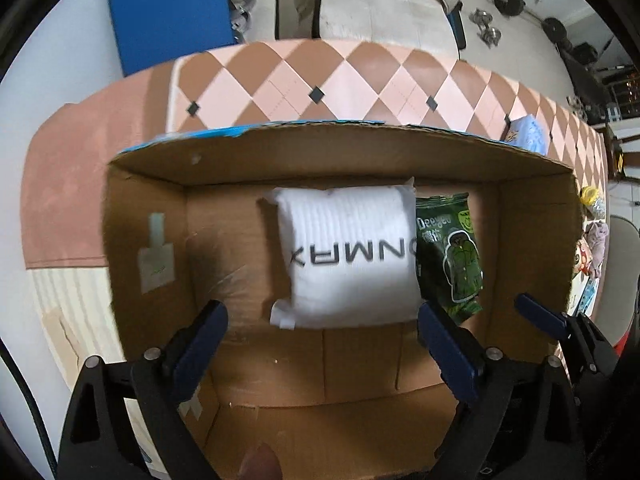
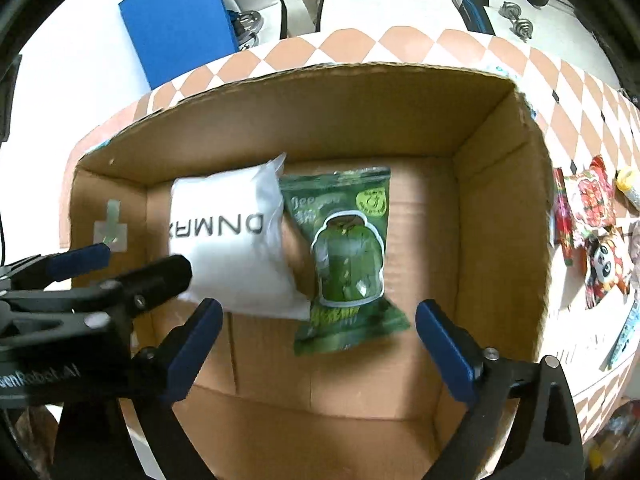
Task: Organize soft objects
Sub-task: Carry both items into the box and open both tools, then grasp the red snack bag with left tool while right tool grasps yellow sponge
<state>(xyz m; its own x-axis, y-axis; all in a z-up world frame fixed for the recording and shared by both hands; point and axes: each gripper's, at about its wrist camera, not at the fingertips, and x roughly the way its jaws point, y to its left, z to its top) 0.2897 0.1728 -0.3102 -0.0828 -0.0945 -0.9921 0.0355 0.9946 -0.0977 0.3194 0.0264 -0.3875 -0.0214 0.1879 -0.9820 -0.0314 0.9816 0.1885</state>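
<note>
A white packet of socks [image 1: 352, 256] with black lettering lies flat on the floor of an open cardboard box [image 1: 344, 152]. A green snack bag [image 1: 452, 252] lies beside it on the right, touching it. My left gripper [image 1: 320, 344] is open and empty above the near part of the box, in front of the socks. In the right wrist view the socks [image 2: 232, 248] and the green bag [image 2: 348, 256] lie in the same box [image 2: 500, 208]. My right gripper [image 2: 320, 340] is open and empty, just in front of the green bag. The left gripper [image 2: 136, 260] shows at left.
The box stands on a table with a pink and brown diamond-patterned cloth [image 1: 304, 80]. Several more soft packets [image 2: 596, 232] and a small yellow-capped bottle [image 2: 628, 180] lie on the table right of the box. A blue panel [image 1: 168, 12] and dumbbells [image 1: 488, 28] are beyond the table.
</note>
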